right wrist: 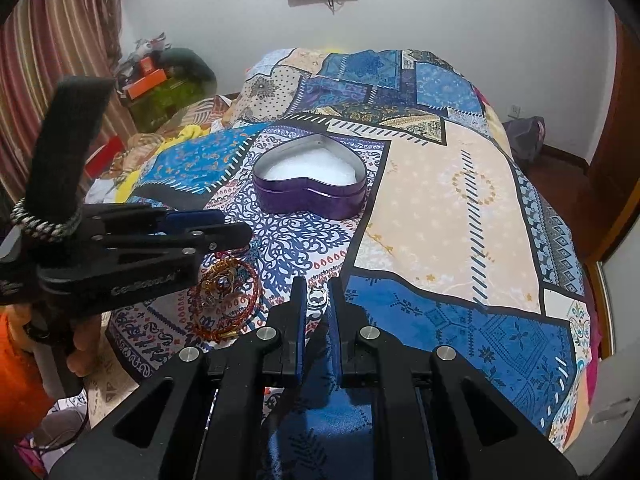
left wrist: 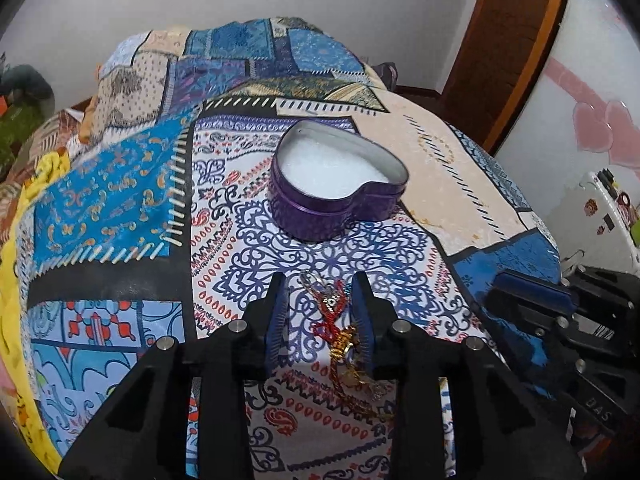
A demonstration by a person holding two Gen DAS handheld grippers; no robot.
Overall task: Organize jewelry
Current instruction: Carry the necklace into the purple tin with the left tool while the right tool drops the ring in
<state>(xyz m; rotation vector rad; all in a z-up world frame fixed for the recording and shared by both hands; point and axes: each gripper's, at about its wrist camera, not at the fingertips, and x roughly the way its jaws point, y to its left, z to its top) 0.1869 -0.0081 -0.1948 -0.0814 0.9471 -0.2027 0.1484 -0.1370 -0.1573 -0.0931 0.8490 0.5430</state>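
A purple heart-shaped tin (left wrist: 338, 184) with white padding inside stands open on the patterned bedspread; it also shows in the right wrist view (right wrist: 310, 182). My left gripper (left wrist: 320, 284) is open, its fingers on either side of a heap of jewelry (left wrist: 340, 328): red thread, gold chain, a silver charm. In the right wrist view that heap (right wrist: 224, 296) of red and gold bangles and rings lies under the left gripper (right wrist: 224, 228). My right gripper (right wrist: 318, 292) is nearly closed around a small silver ring (right wrist: 317, 298) at its fingertips.
The patchwork bedspread (right wrist: 440, 200) covers the bed. A striped curtain (right wrist: 48, 60) and clutter stand at the left. A wooden door frame (left wrist: 520, 40) and a white case with stickers (left wrist: 608, 208) are at the right. The right gripper (left wrist: 560, 312) sits beside the left one.
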